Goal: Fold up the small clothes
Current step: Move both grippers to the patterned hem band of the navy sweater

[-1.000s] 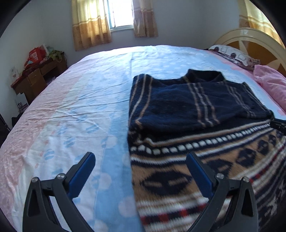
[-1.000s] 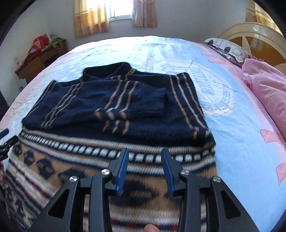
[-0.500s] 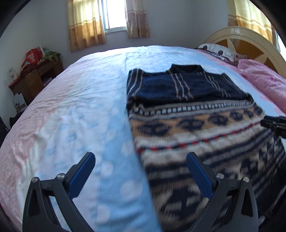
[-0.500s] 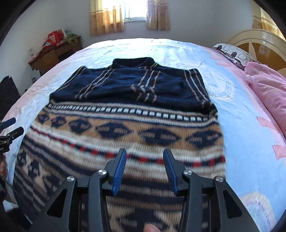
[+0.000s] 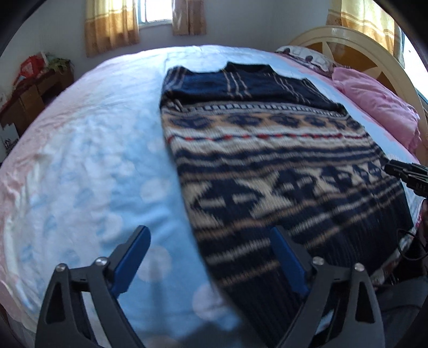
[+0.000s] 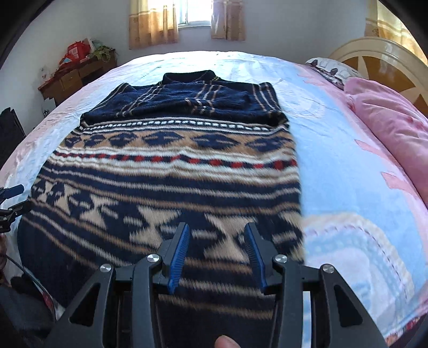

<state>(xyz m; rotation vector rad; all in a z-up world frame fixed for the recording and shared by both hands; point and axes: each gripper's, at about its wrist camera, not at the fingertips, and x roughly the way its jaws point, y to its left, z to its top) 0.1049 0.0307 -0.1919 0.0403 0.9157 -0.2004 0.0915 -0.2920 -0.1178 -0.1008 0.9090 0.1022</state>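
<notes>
A navy, tan and white patterned knit sweater (image 5: 281,166) lies flat on the bed, collar at the far end, both sleeves folded across its navy chest (image 6: 187,104). My left gripper (image 5: 211,238) is wide open and empty above the sweater's near left edge. My right gripper (image 6: 216,235) is partly open and empty above the sweater's lower hem area (image 6: 214,267). The right gripper's tip shows at the right edge of the left wrist view (image 5: 406,174). The left gripper's tip shows at the left edge of the right wrist view (image 6: 10,203).
The bed sheet (image 5: 93,160) is pale blue and pink. A pink quilt (image 6: 388,125) and a pillow (image 6: 329,67) lie by the cream headboard (image 6: 379,50) on the right. A wooden desk with clutter (image 6: 77,72) stands at the far left. A curtained window (image 6: 187,18) is behind.
Both grippers have pulled back toward the near edge of the bed, so the sweater's whole patterned body now shows. The sweater has not moved. Both grippers stay empty.
</notes>
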